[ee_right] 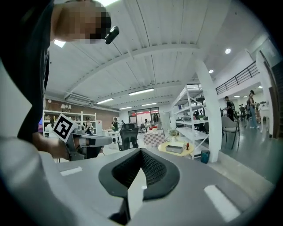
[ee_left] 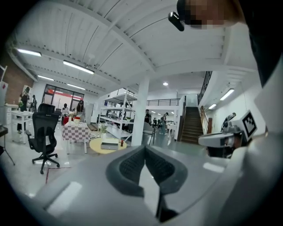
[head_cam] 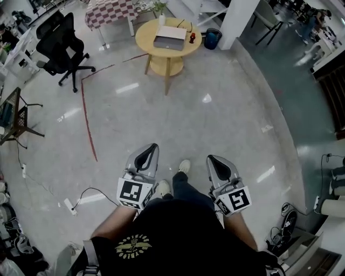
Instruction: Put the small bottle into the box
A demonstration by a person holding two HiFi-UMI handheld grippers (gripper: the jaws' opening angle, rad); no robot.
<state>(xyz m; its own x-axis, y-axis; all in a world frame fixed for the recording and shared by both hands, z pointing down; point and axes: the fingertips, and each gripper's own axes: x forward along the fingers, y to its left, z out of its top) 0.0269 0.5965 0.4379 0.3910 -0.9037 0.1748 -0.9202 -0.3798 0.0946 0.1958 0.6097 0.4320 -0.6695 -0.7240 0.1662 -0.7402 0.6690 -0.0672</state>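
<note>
A small red bottle (head_cam: 192, 38) stands beside a flat grey box (head_cam: 170, 38) on a round yellow table (head_cam: 148, 40), far ahead across the floor. In the head view my left gripper (head_cam: 152, 146) and right gripper (head_cam: 211, 158) are held side by side at waist height, well short of the table. Both are shut with nothing between their jaws. The left gripper view looks past its closed jaw tips (ee_left: 144, 148) at the table (ee_left: 95, 146), box (ee_left: 108, 144) and bottle (ee_left: 122, 143) in the distance. Beyond the right gripper (ee_right: 141, 151), the box (ee_right: 175, 148) and bottle (ee_right: 187, 145) appear small.
A black office chair (head_cam: 62, 46) stands at the far left. A blue bin (head_cam: 213, 38) and a white pillar (head_cam: 237, 21) are just right of the table, and a checkered table (head_cam: 110, 11) lies behind it. A red line (head_cam: 86, 116) and a cable (head_cam: 89, 194) cross the polished floor.
</note>
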